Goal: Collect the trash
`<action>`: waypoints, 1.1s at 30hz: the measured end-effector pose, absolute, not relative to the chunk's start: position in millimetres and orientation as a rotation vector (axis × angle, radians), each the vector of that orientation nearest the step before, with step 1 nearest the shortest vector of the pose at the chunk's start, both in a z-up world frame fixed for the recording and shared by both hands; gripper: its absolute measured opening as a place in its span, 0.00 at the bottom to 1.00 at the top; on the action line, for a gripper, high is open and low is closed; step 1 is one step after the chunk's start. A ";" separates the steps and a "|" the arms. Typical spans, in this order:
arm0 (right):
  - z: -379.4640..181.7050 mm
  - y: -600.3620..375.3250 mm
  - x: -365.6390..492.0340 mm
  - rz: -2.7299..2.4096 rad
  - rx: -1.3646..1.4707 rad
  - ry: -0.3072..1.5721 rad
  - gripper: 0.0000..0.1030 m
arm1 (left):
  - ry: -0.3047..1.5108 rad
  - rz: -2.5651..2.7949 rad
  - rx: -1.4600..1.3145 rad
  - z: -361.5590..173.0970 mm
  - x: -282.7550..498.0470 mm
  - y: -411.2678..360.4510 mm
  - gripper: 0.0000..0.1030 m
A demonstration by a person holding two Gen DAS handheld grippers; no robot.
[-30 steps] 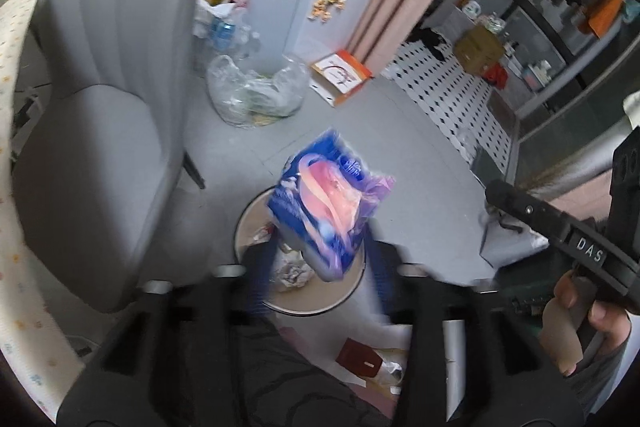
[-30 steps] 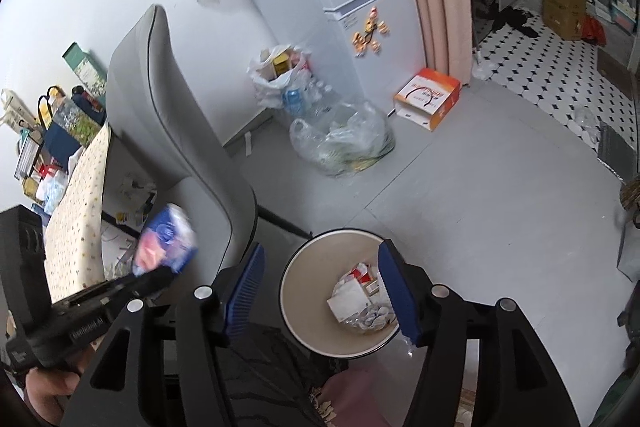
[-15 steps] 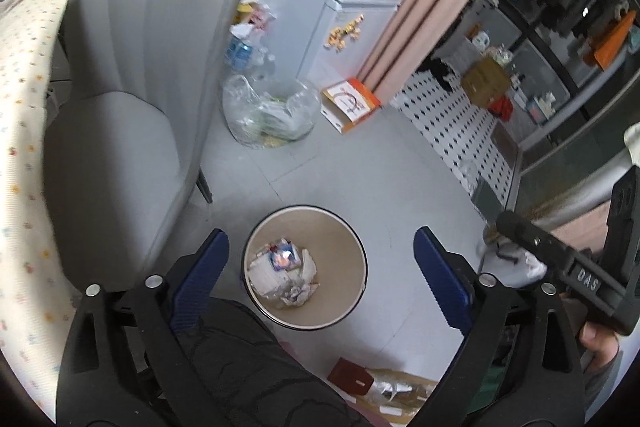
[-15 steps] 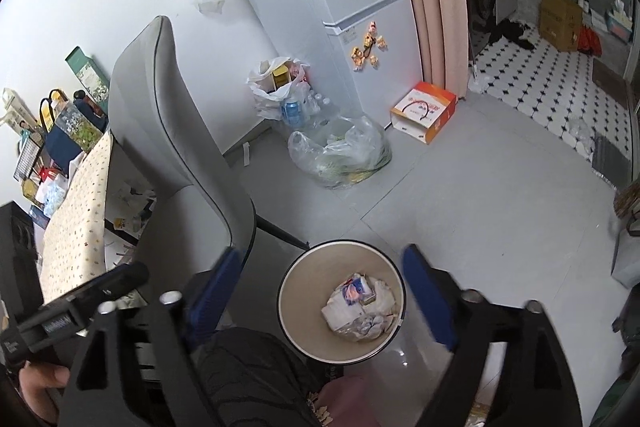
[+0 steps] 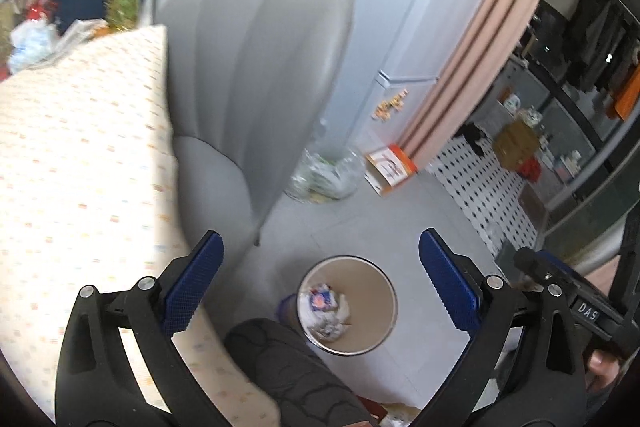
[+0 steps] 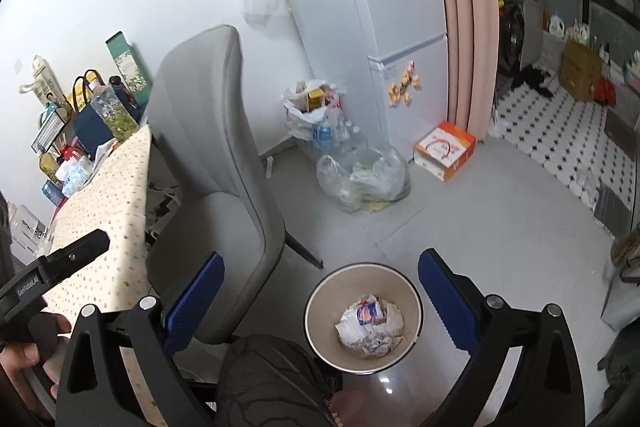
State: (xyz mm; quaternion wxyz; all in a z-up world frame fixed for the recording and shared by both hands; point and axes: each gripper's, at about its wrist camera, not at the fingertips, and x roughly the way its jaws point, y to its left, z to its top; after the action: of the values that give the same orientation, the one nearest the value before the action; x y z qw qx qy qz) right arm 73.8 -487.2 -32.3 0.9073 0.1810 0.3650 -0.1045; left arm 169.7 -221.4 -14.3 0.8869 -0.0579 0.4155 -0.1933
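Observation:
A round beige trash bin (image 5: 383,283) (image 6: 322,311) stands on the grey floor beside my knee. The blue and pink wrapper (image 5: 319,297) (image 6: 370,311) lies in it on crumpled white paper (image 6: 370,341). My left gripper (image 5: 320,285) is open and empty, high above the bin. My right gripper (image 6: 320,301) is open and empty, also above the bin. Each gripper shows at the edge of the other's view: the right one (image 5: 580,303), the left one (image 6: 56,267).
A grey chair (image 6: 216,155) stands left of the bin, against a table with a dotted cloth (image 6: 108,203). Clutter sits at the table's far end (image 6: 84,115). Full plastic bags (image 6: 360,175), an orange box (image 6: 444,149) and a fridge (image 6: 400,27) stand beyond.
The left gripper opened and dropped the blue and pink wrapper into the bin, then rose and swung left toward the table. The right gripper opened wider and rose.

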 end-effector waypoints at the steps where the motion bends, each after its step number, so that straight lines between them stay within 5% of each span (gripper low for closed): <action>1: -24.7 -479.8 73.6 -0.215 0.364 0.742 0.93 | 0.847 -0.377 -0.117 -8.1 166.2 -212.9 0.94; 33: 40.9 -342.3 64.6 -0.033 0.314 0.671 0.93 | 0.636 -0.074 -0.195 72.5 64.9 -30.1 0.94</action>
State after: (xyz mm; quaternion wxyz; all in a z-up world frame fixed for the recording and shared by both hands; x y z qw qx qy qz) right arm 64.6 -342.3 40.9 0.9321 0.1532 0.3278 -0.0161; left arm 64.9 -30.1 72.5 0.9446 -0.0959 0.3120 -0.0361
